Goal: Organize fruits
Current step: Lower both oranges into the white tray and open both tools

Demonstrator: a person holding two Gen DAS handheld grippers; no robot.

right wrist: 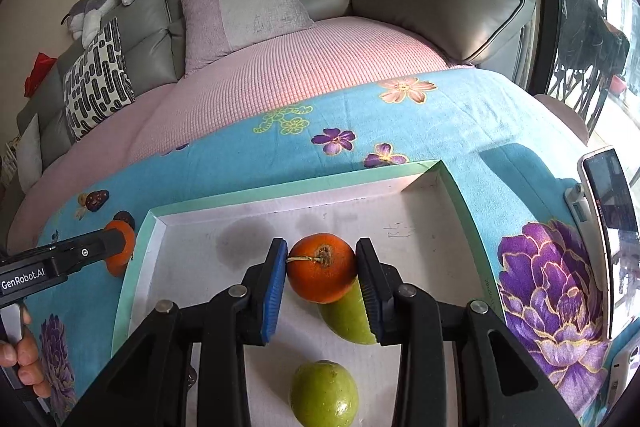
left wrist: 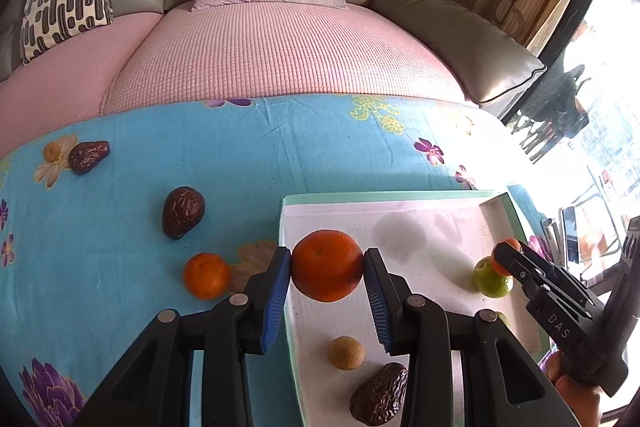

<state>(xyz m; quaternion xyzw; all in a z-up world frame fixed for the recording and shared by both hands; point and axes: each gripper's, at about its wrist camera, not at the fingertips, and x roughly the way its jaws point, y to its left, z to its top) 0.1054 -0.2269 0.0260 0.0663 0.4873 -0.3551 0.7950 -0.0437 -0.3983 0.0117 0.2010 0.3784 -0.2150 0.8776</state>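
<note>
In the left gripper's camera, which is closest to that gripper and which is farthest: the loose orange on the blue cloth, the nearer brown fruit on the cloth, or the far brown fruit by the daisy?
From the left gripper:
1. Loose orange, just left of it.
2. Nearer brown fruit, farther left and back.
3. Far brown fruit, at the cloth's back left.

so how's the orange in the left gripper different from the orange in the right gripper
The round orange in the left gripper is larger and shows a tiny stem dimple; the round orange in the right gripper is smaller, with a brown stem scar and a stalk. Both are clamped by blue pads above the white tray.
</note>
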